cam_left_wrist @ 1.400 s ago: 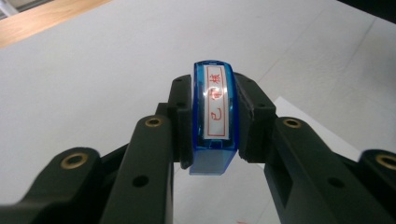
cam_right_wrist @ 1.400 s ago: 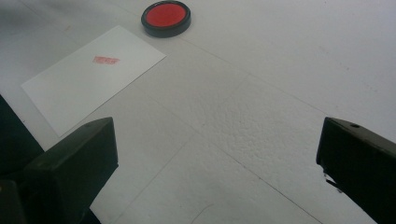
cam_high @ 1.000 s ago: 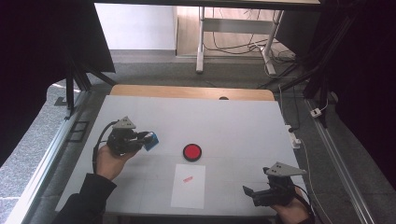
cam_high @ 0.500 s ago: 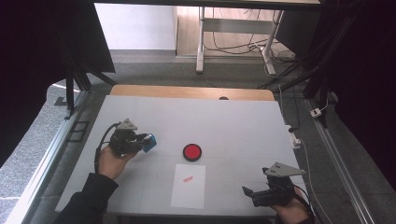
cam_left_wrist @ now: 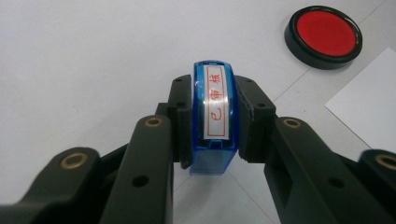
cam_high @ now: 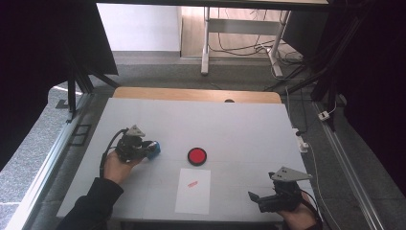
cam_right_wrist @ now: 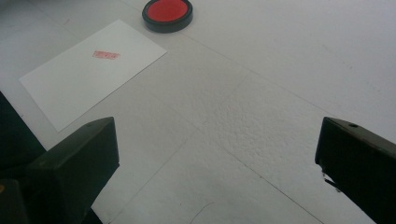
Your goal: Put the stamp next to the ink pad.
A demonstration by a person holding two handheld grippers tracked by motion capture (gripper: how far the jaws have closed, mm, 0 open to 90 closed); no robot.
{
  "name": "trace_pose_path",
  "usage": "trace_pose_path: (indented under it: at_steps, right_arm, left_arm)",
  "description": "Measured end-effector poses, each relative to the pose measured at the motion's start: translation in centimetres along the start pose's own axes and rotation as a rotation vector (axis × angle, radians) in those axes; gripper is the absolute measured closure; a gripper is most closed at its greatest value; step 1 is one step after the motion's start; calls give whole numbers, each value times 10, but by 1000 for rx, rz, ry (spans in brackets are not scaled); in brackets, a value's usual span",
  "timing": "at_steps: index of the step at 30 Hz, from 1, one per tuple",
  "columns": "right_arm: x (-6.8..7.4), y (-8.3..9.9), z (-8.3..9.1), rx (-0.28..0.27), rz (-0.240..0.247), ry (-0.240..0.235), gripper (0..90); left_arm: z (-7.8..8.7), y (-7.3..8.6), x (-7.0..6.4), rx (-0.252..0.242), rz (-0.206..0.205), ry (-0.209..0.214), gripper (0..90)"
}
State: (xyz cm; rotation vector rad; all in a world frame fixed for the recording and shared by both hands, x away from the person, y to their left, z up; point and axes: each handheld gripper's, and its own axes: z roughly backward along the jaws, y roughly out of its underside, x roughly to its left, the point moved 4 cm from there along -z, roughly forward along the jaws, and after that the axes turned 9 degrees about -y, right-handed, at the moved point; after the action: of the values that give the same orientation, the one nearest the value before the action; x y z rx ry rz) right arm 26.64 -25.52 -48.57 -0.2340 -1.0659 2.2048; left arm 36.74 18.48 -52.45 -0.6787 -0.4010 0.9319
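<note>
My left gripper is shut on a blue stamp whose white label carries red characters; it hovers just over the table's left middle. The stamp points toward a round red ink pad in a black case at the table's centre. The ink pad lies ahead and to the right in the left gripper view. A white sheet of paper with a small red stamp mark lies just in front of the pad. My right gripper rests open near the front right edge, its jaws wide apart and empty.
The white table has a wooden strip along its far edge. Metal rails run along both sides, and a cable with a plug lies at the right edge. Desk legs and cables stand beyond the far edge.
The left gripper with the blue stamp has shifted slightly. The right gripper has stayed still.
</note>
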Motion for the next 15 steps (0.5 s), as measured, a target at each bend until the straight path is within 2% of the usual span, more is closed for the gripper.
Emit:
trace_pose_path:
  at_steps: [8,15]
  right_arm:
    - [0,0,0,1,1,-1,0]
    - [0,0,0,2,1,-2,0]
  left_arm:
    - [-7,3,-3,20,-37,5,704]
    - [-8,5,0,29,-17,19,696]
